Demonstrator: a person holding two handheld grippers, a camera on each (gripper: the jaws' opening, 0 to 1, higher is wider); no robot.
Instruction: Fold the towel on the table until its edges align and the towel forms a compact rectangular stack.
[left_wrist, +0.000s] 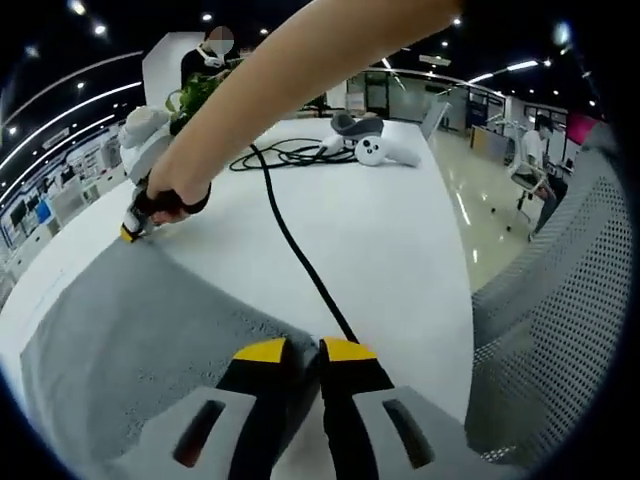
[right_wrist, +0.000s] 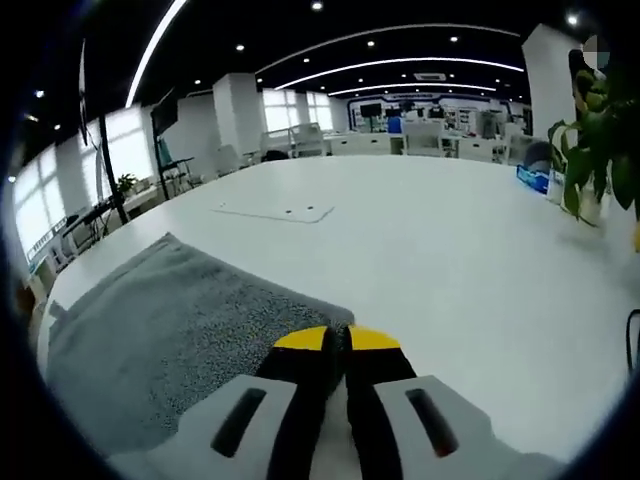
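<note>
Bench (left_wrist: 400, 230): broad, white, smooth and matte; hard flat surface, little grip for cloth, so fabric should slide on it easily.

Towel (left_wrist: 130, 330): grey, nubbly terry pile, lying flat on the near part of the bench, one straight edge running between the two grippers. Judged soft, limp and light; it will drape and sag when lifted, no stiffness to hold a crease. Best held at corners, pinching the edge.

Mesh chair back (left_wrist: 560, 320): grey, woven, curved, beside the bench edge.

Black cable (left_wrist: 290, 240): thin, rubbery, trailing across the bench toward the towel edge; could snag a fold.

Left gripper (left_wrist: 305, 352): yellow-tipped black fingers closed, at the towel's near corner; appear to pinch the edge.

Right gripper (right_wrist: 337, 340): fingers closed at the far corner; cloth between them likely, but cannot tell for sure.
</note>
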